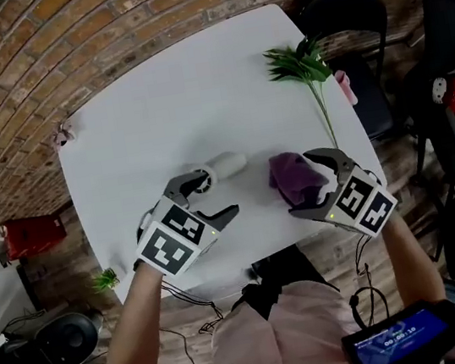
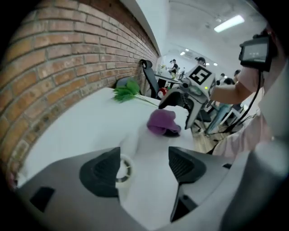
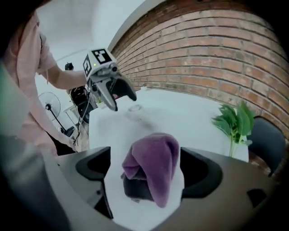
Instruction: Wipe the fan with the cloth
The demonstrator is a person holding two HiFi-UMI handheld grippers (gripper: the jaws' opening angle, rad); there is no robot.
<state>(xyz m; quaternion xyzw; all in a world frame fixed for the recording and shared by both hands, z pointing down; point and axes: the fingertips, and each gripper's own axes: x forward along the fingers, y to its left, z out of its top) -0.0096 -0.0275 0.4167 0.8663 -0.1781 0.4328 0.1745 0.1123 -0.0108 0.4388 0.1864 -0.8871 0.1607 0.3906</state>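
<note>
A small white fan point(image 1: 223, 167) lies on its side on the white table point(image 1: 155, 102). My left gripper point(image 1: 210, 197) stands open just in front of it. In the left gripper view the fan's round head point(image 2: 123, 168) lies against the left pad with a wide gap to the right one, and my left gripper point(image 2: 144, 167) does not pinch it. A crumpled purple cloth point(image 1: 290, 174) rests on the table between the open jaws of my right gripper point(image 1: 309, 183). The right gripper view shows the cloth point(image 3: 156, 164) heaped between the pads, which stand clear of it.
A green leafy sprig point(image 1: 303, 62) with a long stem lies at the table's far right, with a pink thing point(image 1: 345, 85) by the edge. A black chair point(image 1: 356, 19) stands behind the right corner. A brick wall point(image 1: 60, 40) runs along the far side.
</note>
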